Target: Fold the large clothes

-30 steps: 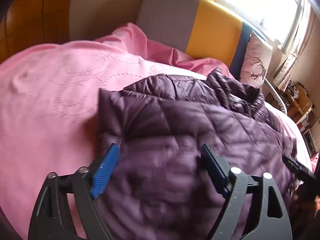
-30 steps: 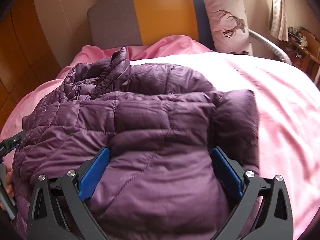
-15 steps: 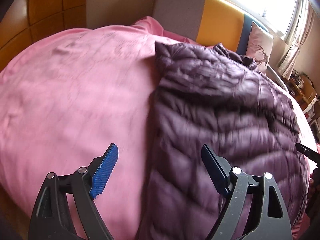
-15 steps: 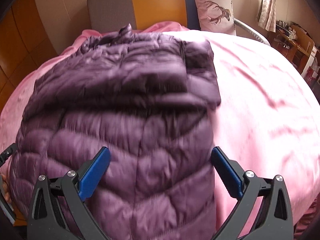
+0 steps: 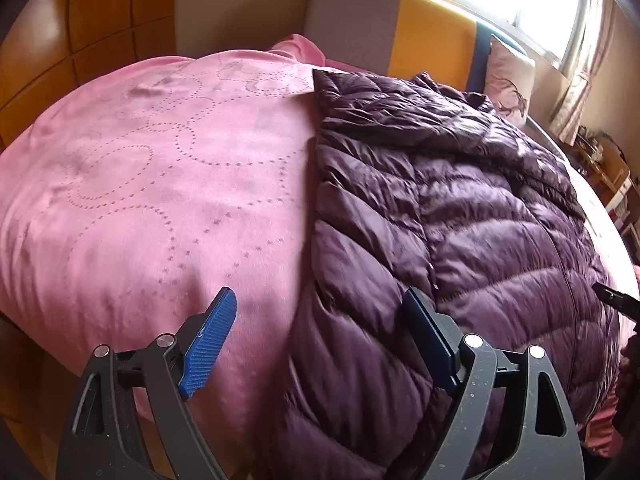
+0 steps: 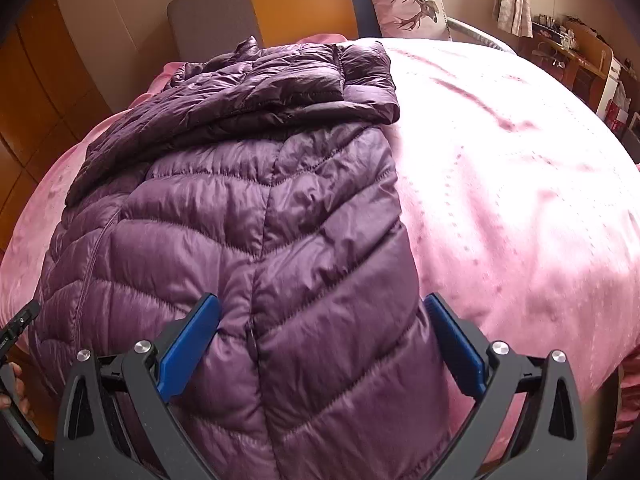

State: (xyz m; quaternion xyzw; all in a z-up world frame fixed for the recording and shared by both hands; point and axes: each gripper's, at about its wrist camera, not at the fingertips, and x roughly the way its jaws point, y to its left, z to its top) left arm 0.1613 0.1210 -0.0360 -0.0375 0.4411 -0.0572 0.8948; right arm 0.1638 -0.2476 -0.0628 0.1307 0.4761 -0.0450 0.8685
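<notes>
Right now we are hovering both claws over a purple quilted down jacket that is lying on a pink bedspread stitched with dotted rings, its hem hanging over the near edge of the bed and its collar pointing toward the headboard. Our left gripper is standing wide with nothing pinched, straddling the jacket's left edge where it is meeting the pink cover; our right gripper is gaping just as wide over the hem near the zipper, and we are not seeing its blue pads pressing the fabric. A sleeve is lying folded across the upper part of the jacket. Behind it a grey, orange and blue headboard is rising, with a deer-print pillow leaning on it. Wooden wall panels are flanking the left side, a bright curtained window is glowing behind, and a cluttered wooden desk is sitting at far right.
</notes>
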